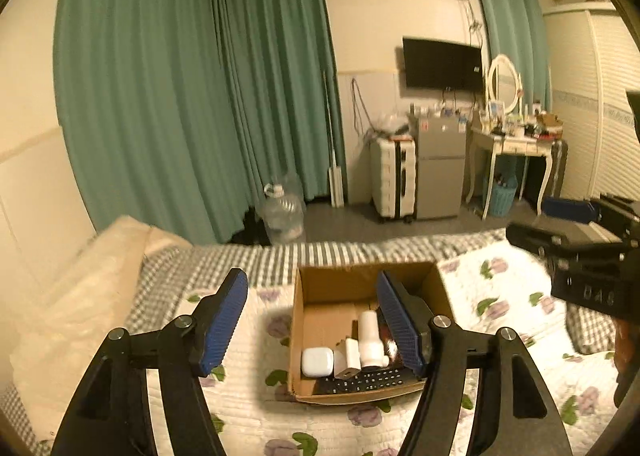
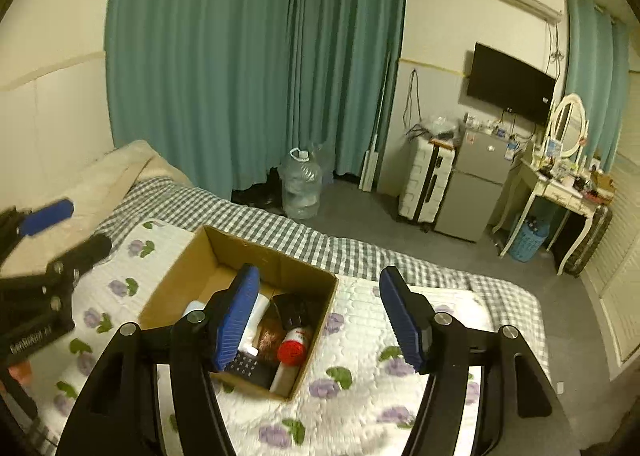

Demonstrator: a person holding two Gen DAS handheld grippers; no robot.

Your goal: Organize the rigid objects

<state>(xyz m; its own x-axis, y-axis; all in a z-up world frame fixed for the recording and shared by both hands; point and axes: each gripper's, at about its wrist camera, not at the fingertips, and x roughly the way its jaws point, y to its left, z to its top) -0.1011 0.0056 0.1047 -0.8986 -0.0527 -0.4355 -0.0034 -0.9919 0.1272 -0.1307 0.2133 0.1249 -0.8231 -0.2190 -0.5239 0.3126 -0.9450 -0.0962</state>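
Both tongs, left point(image 1: 312, 322) & right point(image 2: 320, 316), released, empty, above cardboard box point(image 2: 192, 256) rim on quilt point(image 2: 360, 388).

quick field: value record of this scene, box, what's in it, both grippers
surface: bed with floral quilt
container: open cardboard box on the quilt
contents: white earbud case, white bottle, black remote, red-capped can, other items unclear
left gripper: open, empty, above the box
right gripper: open, empty, above the box's right side
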